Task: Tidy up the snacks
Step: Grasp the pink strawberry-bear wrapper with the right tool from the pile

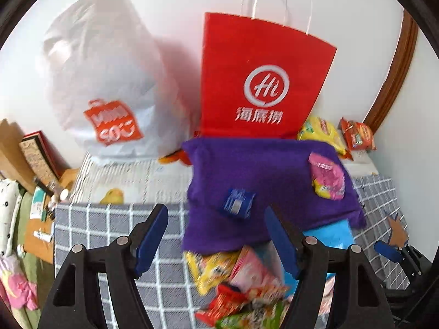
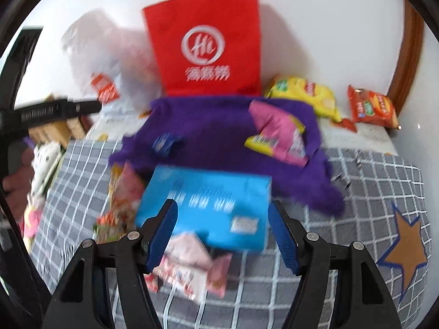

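My left gripper [image 1: 216,213] hangs open over a grey checked cloth [image 1: 109,233], with nothing between its blue pads. Ahead lies a purple cloth [image 1: 260,170] carrying a small blue packet [image 1: 237,203] and a pink packet [image 1: 328,178]. A heap of snack packets [image 1: 233,282] sits just below its right finger. My right gripper [image 2: 222,205] is open above a light blue box [image 2: 208,192], which lies on the cloth and is not gripped. Pink packets [image 2: 192,263] lie beneath its left finger. A red paper bag [image 2: 205,44] stands behind.
A white plastic bag [image 1: 104,82] stands left of the red bag [image 1: 263,82]. A yellow snack bag [image 2: 304,93] and an orange one [image 2: 373,107] lie at the back right by the wall. Books and clutter [image 1: 35,159] crowd the left edge. A brown star patch [image 2: 406,249] marks the cloth.
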A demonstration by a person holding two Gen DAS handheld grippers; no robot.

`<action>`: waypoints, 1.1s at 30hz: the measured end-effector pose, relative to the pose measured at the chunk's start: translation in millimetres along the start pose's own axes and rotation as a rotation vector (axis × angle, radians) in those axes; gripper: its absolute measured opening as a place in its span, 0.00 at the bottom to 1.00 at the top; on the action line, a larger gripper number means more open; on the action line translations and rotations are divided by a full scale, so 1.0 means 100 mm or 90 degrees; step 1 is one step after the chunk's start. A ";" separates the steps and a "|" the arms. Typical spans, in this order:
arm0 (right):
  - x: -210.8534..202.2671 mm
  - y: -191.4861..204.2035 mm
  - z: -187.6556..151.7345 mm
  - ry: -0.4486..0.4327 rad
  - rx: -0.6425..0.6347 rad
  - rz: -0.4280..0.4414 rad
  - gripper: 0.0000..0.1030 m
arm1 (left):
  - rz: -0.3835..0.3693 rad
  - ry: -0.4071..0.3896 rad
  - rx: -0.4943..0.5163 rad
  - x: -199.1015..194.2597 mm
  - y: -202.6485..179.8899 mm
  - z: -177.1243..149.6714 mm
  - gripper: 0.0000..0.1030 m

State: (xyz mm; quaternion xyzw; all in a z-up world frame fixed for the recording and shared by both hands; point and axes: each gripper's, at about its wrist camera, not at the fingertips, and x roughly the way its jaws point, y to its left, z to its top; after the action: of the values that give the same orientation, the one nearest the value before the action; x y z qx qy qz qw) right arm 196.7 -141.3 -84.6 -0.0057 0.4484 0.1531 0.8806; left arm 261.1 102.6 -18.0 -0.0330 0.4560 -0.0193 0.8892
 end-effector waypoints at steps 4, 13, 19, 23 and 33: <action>-0.03 0.22 -0.25 0.001 -0.047 0.031 0.66 | 0.012 0.011 -0.006 -0.06 0.08 -0.22 0.69; 0.01 0.65 -0.42 0.009 -0.146 0.086 0.55 | 0.025 0.013 -0.014 -0.22 0.20 -0.52 0.69; 0.14 0.65 -0.37 0.037 -0.149 0.112 0.55 | 0.032 0.011 -0.017 -0.29 0.23 -0.58 0.69; 0.20 0.67 -0.35 0.051 -0.162 0.107 0.55 | 0.029 0.007 -0.024 -0.33 0.26 -0.61 0.69; 0.36 0.66 -0.53 0.135 -0.195 0.084 0.55 | 0.028 0.008 -0.033 -0.34 0.35 -0.67 0.69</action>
State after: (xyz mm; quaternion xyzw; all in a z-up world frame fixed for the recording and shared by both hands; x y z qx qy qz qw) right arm 156.7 -76.3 -136.5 -0.1265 0.5098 0.2752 0.8052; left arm 187.5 137.1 -32.4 -0.0455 0.4627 0.0118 0.8852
